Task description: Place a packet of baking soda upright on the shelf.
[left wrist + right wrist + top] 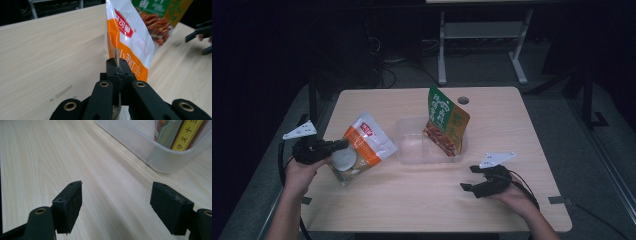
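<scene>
Dim lab or workshop: light wood-grain table (512, 115) on grey floor (557, 115), white metal-legged bench (482, 45), tangled black cables (397, 70) behind.

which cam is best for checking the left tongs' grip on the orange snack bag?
Left gripper view: the left tongs are shut on the orange snack bag edge, close up. High view shows bag and tongs small.

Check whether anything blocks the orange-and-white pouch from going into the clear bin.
Partly: the green snack bag stands in the clear bin's right half. Its left half looks free, nearest the orange-and-white pouch held by the left tongs.
</scene>
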{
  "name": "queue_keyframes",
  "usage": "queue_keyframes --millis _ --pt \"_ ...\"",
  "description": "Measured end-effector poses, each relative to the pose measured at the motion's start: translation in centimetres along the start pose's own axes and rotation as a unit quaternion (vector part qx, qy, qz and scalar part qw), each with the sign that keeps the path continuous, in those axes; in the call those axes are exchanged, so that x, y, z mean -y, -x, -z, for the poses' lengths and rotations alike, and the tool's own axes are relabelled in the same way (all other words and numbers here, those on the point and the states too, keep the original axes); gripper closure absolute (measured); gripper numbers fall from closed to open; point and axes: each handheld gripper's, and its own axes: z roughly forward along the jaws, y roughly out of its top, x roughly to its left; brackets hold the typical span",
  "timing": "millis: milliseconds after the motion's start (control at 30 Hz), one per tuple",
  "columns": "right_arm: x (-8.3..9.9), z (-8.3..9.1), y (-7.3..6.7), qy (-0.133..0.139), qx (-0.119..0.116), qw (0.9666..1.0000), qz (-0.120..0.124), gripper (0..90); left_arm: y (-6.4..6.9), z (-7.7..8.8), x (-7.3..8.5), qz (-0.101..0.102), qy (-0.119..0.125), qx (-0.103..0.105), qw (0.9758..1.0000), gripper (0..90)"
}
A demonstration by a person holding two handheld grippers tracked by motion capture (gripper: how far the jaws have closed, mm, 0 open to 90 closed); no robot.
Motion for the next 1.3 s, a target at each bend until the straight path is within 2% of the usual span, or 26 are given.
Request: queue_keyframes --millis 167,300,533,767,833,933,1233,1300 --pt "-0.2 0.0 -0.2 0.011 -0.009 0.9999 -0.008 25.4 1.2 -0.3 -0.8 -0.009 0.009 0.018 0.9998 89.9" --pt "-0.6 0.1 -0.5 0.022 -0.018 0.9996 -0.003 25.7 2.1 -0.9 -1.2 -0.016 0.014 0.035 0.9992 89.9" --pt "-1.2 -0.1 -1.1 0.039 -0.038 0.9985 -0.002 25.3 4.2 -2.3 -2.1 -0.021 0.025 0.078 0.9965 89.9" --pt "-1.7 -0.4 -1.7 0.042 -0.05 0.9979 0.003 24.6 6.6 -4.3 -2.5 -0.029 0.027 0.104 0.9938 89.8" --pt "-1.8 -0.4 -1.9 0.044 -0.055 0.9975 0.001 24.3 6.8 -4.5 -2.5 -0.028 0.028 0.106 0.9936 89.8" --pt "-2.3 -0.3 -2.2 0.062 -0.074 0.9953 0.001 22.5 7.8 -5.5 -2.5 -0.029 0.029 0.118 0.9922 89.8" --pt "-3.8 -1.2 -3.1 0.085 -0.092 0.9921 0.007 21.5 9.4 -7.1 -2.4 -0.033 0.023 0.137 0.9898 89.8" --pt "-4.3 -1.5 -3.4 0.099 -0.102 0.9899 0.006 21.6 9.8 -7.5 -2.4 -0.035 0.019 0.138 0.9896 89.9"
